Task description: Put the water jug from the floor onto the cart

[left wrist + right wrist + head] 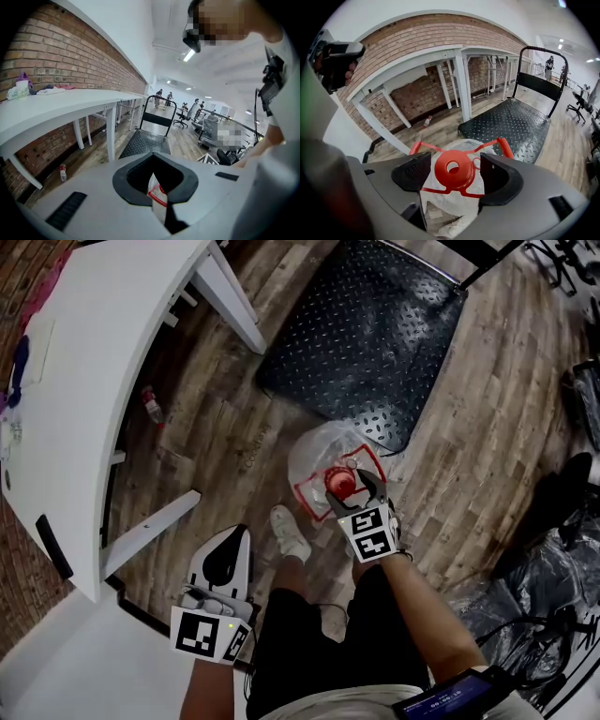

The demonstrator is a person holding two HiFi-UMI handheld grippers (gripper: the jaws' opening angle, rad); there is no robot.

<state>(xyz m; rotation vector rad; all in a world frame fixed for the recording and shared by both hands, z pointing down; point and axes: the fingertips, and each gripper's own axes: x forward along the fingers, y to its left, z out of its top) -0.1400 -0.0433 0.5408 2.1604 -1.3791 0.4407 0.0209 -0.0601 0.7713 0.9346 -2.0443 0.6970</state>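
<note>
The clear water jug (323, 457) stands on the wood floor just in front of the black cart deck (375, 334). It has a red cap (339, 484) and a red carry handle (505, 145). My right gripper (354, 491) hangs right over the cap and is open. In the right gripper view its gripper (453, 172) has one jaw on each side of the cap (453, 168), and neither pad touches it. My left gripper (223, 559) is held low at the left by the person's hip, shut and empty. A slice of the jug (157, 197) shows past its closed jaws.
A white table (103, 381) runs along the brick wall on the left, with a small bottle (153, 407) on the floor under it. The person's shoe (292, 532) is beside the jug. Black bags and cables (544, 559) lie at the right. The cart's handle (541, 49) is at its far end.
</note>
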